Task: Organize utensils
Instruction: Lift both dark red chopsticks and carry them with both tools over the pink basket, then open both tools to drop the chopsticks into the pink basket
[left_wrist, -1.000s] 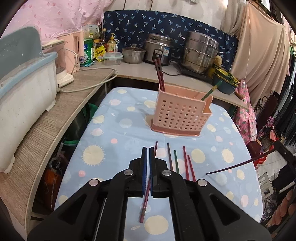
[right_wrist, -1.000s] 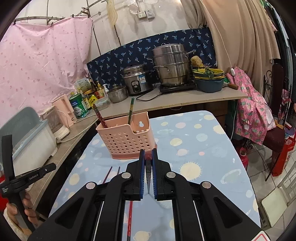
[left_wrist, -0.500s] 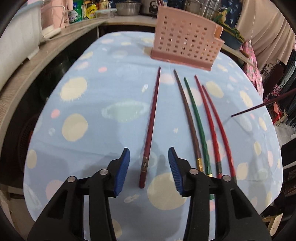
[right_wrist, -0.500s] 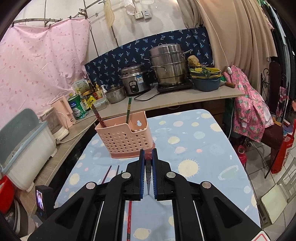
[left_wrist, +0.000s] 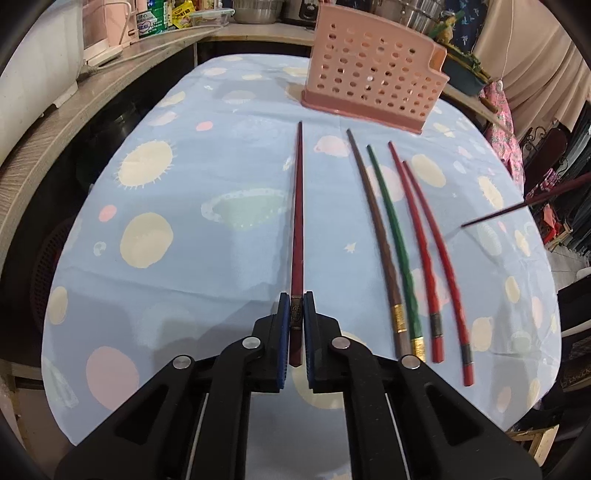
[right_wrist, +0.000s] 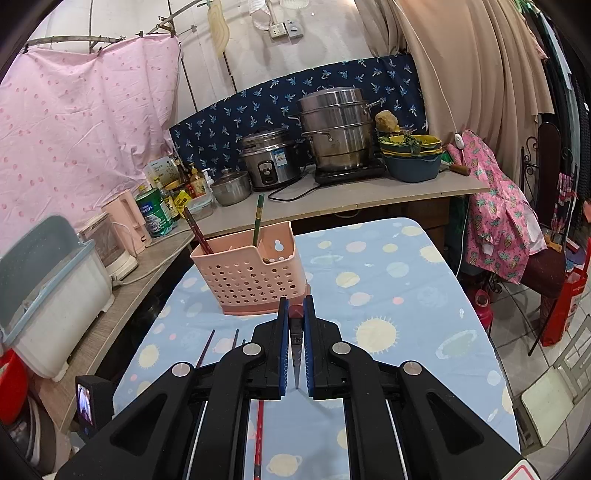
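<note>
Down at the table now, the left gripper (left_wrist: 295, 312) has just closed its jaws, which stood apart on either side of the dark red chopstick (left_wrist: 297, 221) half a second ago; its blue pads (left_wrist: 283, 314) now pinch that chopstick near the thick, banded end. The stick lies flat on the blue tablecloth (left_wrist: 166, 273), its thin tip pointing at the pink holder (left_wrist: 373, 74). Just to its right four more chopsticks lie side by side: a brown one (left_wrist: 373, 221), a green one (left_wrist: 393, 229), and two red ones (left_wrist: 417, 232). A further dark stick (left_wrist: 524, 201) pokes in from the right edge above the cloth.

Over on the right, the right gripper (right_wrist: 295, 325) is clamped on a chopstick (right_wrist: 296, 354) seen end-on, its red butt between the blue pads (right_wrist: 284, 332). Beyond it the pink holder (right_wrist: 255, 273) stands upright on the cloth, with a brown stick (right_wrist: 197, 230) in its left compartment and a green one (right_wrist: 258, 219) in the middle. Pots (right_wrist: 336, 129) crowd the counter behind.
</note>
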